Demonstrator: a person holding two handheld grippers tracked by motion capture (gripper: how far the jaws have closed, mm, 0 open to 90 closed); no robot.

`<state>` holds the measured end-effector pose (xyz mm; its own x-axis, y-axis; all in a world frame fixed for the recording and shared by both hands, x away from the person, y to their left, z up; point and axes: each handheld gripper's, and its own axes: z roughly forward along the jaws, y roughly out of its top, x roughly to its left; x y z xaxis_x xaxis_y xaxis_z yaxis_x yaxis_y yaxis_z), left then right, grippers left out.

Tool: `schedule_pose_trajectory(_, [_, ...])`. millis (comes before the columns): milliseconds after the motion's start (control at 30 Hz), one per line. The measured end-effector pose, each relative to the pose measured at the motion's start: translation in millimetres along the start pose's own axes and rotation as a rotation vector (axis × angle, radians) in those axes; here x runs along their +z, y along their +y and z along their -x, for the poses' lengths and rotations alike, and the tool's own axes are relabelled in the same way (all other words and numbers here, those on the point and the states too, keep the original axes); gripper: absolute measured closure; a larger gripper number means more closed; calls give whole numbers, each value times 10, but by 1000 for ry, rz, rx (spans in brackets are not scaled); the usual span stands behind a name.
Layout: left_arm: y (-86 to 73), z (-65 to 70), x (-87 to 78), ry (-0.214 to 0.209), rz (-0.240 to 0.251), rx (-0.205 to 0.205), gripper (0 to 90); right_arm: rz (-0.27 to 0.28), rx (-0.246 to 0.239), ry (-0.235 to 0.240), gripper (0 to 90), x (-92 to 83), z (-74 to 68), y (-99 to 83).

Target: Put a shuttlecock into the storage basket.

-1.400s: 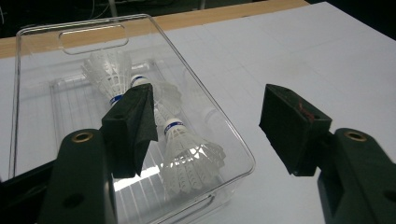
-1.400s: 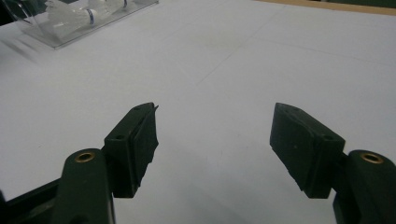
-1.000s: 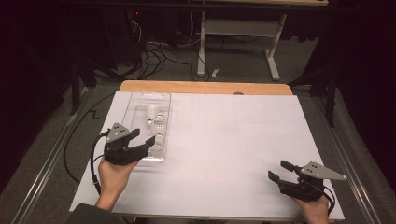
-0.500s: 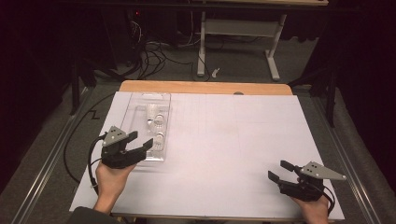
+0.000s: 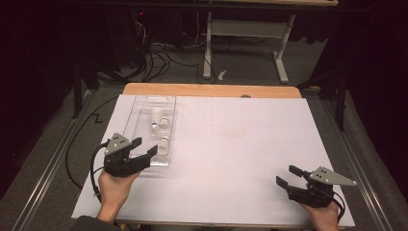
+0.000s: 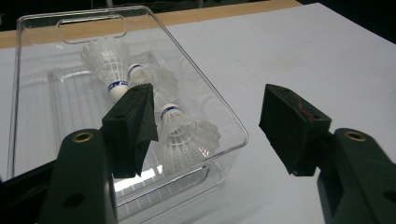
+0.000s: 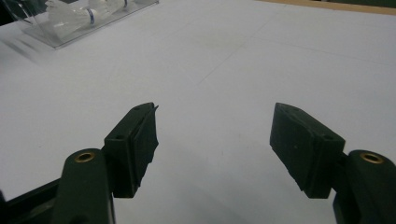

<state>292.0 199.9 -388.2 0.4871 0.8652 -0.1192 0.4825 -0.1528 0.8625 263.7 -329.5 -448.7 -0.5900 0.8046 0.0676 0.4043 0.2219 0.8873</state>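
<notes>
Progress: early, by my read. Nothing picked up yet; all shuttlecocks [image 6: 175, 133] lie in the clear tray [image 5: 142, 107]. Grab + lift-out is what's left.
Tray: left-centre of the high view, on the white table sheet [image 5: 240, 154]; long side runs away from the person.
Shuttlecocks: about 3, white w/ blue bands, lying on their sides inside the tray. Upper-left half of the left gripper view; also upper-left corner of the right gripper view [image 7: 70, 18].
Left gripper [image 5: 144, 147]: jaws spread wide, holding nothing. At the tray's near end, lower left of the high view.
Thing vs jaws: in the left gripper view one jaw sits over the tray, in front of the nearest shuttlecock; other jaw is outside the tray wall, over bare sheet. Can't tell if any contact w/ the tray.
Right gripper [image 5: 288, 177]: jaws wide apart, empty. Lower right of the high view, well apart from the tray.
Next, prob: shift left gripper so both jaws straddle one shuttlecock.
</notes>
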Motion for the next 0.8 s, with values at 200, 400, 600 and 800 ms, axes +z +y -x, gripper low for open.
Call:
schedule_pose_trajectory(200, [-30, -8, -18, -2, 5, -6, 365, 0, -1, 0, 323, 1, -1, 0])
schedule_pose_trajectory(400, [-56, -13, -28, -4, 6, -9, 365, -1, -2, 0, 323, 2, -1, 1])
schedule_pose_trajectory(600, [-76, 0, -24, -7, 7, -8, 365, 0, -1, 0, 323, 0, -2, 1])
schedule_pose_trajectory(800, [-102, 4, -23, -9, 6, -10, 365, 0, -1, 0, 323, 0, -2, 0])
